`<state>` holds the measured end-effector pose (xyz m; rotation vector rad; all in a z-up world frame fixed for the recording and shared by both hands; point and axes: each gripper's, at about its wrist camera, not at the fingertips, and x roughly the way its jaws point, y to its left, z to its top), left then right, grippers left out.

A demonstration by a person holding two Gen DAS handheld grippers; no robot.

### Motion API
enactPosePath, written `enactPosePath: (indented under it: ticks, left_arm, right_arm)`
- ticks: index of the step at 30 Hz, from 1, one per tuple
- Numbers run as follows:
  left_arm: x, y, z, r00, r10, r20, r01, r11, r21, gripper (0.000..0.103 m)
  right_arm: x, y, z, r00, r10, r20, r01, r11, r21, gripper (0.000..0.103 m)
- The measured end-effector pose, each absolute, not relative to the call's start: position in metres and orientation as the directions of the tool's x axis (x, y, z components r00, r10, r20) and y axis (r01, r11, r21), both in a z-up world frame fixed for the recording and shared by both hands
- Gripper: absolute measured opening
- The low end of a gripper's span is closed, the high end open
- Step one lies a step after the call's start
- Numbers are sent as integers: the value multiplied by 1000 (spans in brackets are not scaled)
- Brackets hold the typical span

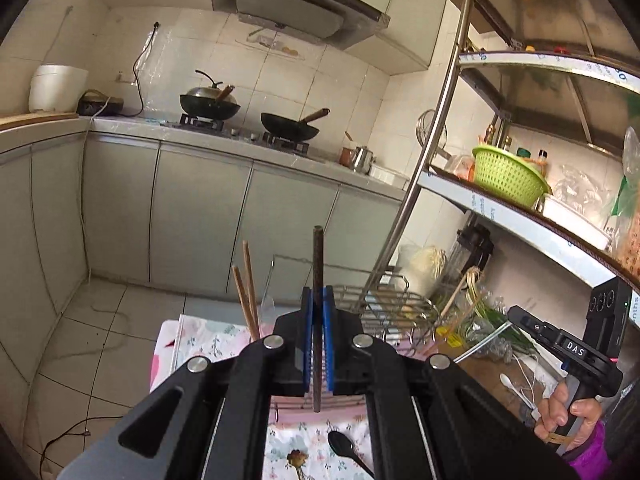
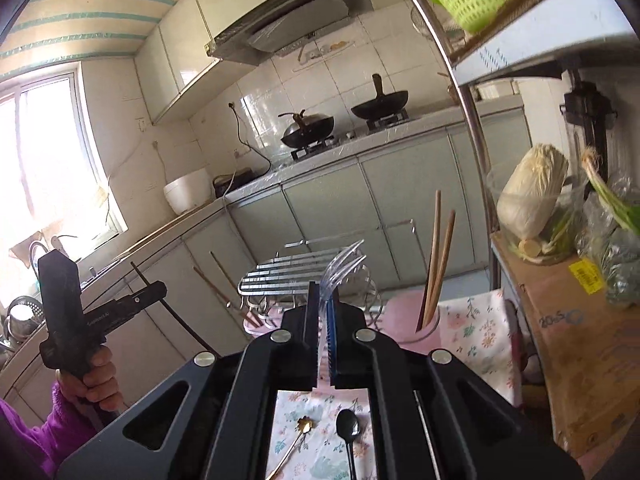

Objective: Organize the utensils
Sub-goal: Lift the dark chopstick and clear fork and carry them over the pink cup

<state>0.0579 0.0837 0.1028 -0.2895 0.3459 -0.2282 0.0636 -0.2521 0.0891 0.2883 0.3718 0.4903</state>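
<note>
So I am partway through, with both hands loaded. My left gripper (image 1: 318, 320) is clamped tight on a dark chopstick (image 1: 317, 264), which stands upright between the blue pads and pokes out above and below them. My right gripper (image 2: 324, 320) is pinched on the handle of a clear plastic fork (image 2: 344, 264), tines up and curving off to the right. Both pieces are lifted clear of the floral cloth (image 2: 476, 332) — neither is put away yet. Already sorted, as far as I can judge, are two wooden chopsticks (image 2: 438, 260) standing in the pink cup (image 2: 424, 330), just right of the wire rack (image 2: 296, 272); a second pair of brown chopsticks (image 2: 224, 292) leans near the rack's left end, in what I cannot tell. On the cloth below my grippers a black spoon (image 2: 347, 426) and a gold spoon (image 2: 306, 426) lie side by side, untouched. A white spoon (image 1: 514, 388) lies off on the brown surface near my right hand (image 1: 568, 412). So the count reads roughly: some chopsticks stowed, two items in the air, three spoons left to pick up. My guess is the dark chopstick belongs with the upright ones in the cup, and the fork wants a holder too — which one, I cannot tell from here.
</note>
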Motion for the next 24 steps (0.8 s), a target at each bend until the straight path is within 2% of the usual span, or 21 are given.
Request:
enactPosePath:
  ticks: [6,11,19,24]
  left_arm:
    - [74,93,122,947,-196,-254,111,942,-315,4]
    - [97,91,116,951,-146,-274,64,956,-286,4]
    - [128,78,83,931,-114,-346,31,972,-235,4]
    - [138,69,64,913,-121,-389,36,976,-217,4]
  right_arm:
    - [67,-261,118,881,417,-224,-357,896,263,4]
    - [75,-260,121,910,357,-213,-315,926,208,4]
    - [88,-252,111,933,268,-241,-250,963,103,4]
    - [102,-248,101,916,256,-308,-242,967,86,4]
